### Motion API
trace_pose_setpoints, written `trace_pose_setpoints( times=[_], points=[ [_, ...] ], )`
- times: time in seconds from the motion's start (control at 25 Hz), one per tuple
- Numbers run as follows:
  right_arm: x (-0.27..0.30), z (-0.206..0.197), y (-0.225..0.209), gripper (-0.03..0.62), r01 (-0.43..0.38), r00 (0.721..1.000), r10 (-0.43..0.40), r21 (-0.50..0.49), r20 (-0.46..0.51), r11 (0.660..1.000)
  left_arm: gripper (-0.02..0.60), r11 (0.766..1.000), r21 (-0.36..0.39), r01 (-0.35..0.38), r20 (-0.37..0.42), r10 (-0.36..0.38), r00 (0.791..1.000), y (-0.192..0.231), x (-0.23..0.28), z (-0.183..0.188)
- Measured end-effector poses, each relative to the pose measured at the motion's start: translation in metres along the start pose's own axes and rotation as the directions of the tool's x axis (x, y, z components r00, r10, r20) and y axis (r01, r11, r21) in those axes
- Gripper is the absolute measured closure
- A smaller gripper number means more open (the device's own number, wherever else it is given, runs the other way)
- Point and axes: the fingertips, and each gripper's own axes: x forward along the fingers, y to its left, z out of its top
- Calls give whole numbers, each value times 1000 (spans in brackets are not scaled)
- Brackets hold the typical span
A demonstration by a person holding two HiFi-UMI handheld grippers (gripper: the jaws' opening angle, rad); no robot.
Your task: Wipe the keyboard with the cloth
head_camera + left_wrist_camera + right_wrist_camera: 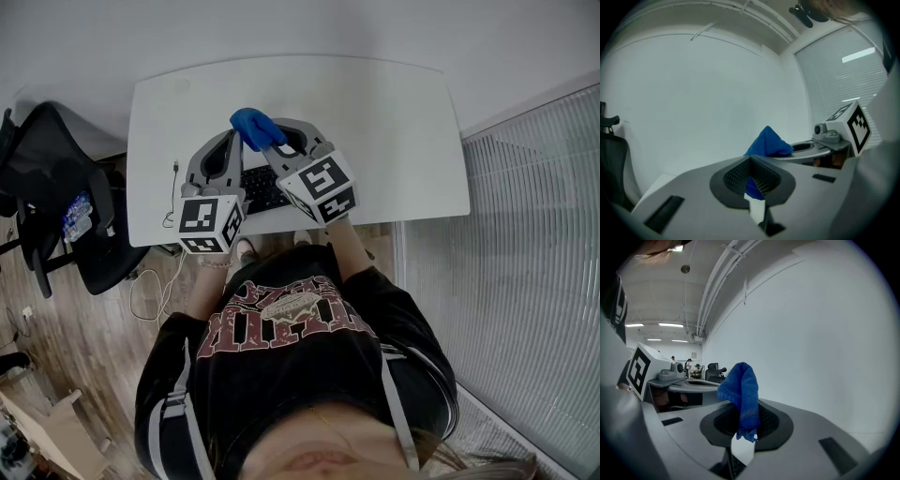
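Note:
A blue cloth (255,127) is bunched up above the white table (394,141), between the tips of my two grippers. My right gripper (281,141) is shut on the cloth (742,394), which rises out of the jaws and droops over them. From the left, my left gripper (234,141) meets the same cloth (768,143). Its jaws look shut with a blue scrap pinched low between the pads (761,180). The black keyboard (262,192) lies on the table under both grippers, mostly hidden by them.
A thin cable (174,183) lies on the table's left part. A black office chair (56,206) stands left of the table on the wooden floor. Window blinds (516,281) run along the right. A white wall is behind the table.

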Motion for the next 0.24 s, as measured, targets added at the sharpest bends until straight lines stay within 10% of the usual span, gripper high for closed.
trace_pose_setpoints(
  times=[0.24],
  points=[
    [-1,1,-1,530,-6,1000,6,4,2,1000,546,1000,-2,0,-3,0,1000,0,1,0]
  ],
)
